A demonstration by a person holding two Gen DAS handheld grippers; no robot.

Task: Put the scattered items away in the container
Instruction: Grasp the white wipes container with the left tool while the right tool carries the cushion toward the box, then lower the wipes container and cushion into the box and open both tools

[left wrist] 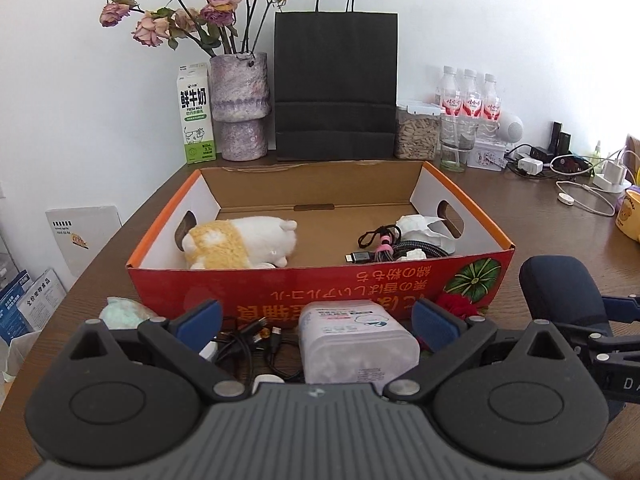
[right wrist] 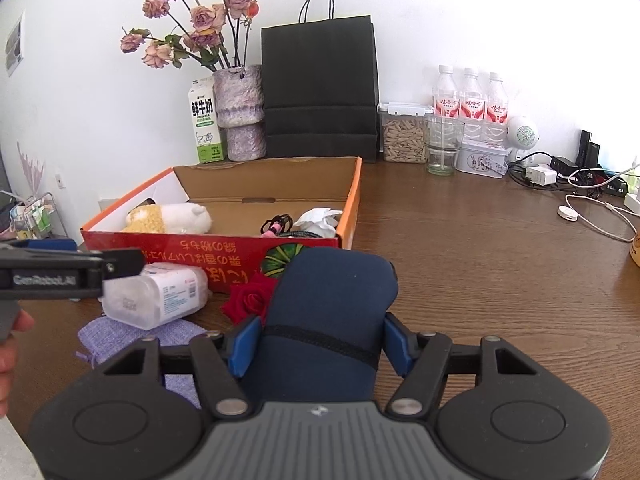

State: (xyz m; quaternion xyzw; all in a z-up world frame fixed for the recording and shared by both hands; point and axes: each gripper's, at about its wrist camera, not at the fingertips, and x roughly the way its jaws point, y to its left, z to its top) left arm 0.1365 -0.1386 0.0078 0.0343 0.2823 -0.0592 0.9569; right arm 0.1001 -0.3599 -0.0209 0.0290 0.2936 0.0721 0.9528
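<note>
Softness of the navy padded case (right wrist: 328,320) lets our right gripper (right wrist: 320,344) clamp its middle, while the left gripper (left wrist: 318,320) stands apart over the light plastic tub (left wrist: 356,340).

You have a navy soft case (right wrist: 332,320) upright before the open red cardboard box (left wrist: 320,284), where a plush toy (left wrist: 240,246) and coiled cables (left wrist: 392,246) lie, a clear tub (left wrist: 356,344) outside it.

The left gripper (left wrist: 316,322) points slightly downward, its 2 blue-padded fingers (left wrist: 200,320) spread wide and pressing on nothing. The right gripper (right wrist: 320,342) also tilts down, its fingers (right wrist: 242,346) clamped on a navy pouch (right wrist: 332,304). A bare hand (right wrist: 12,344) grips the left gripper's handle.
</note>
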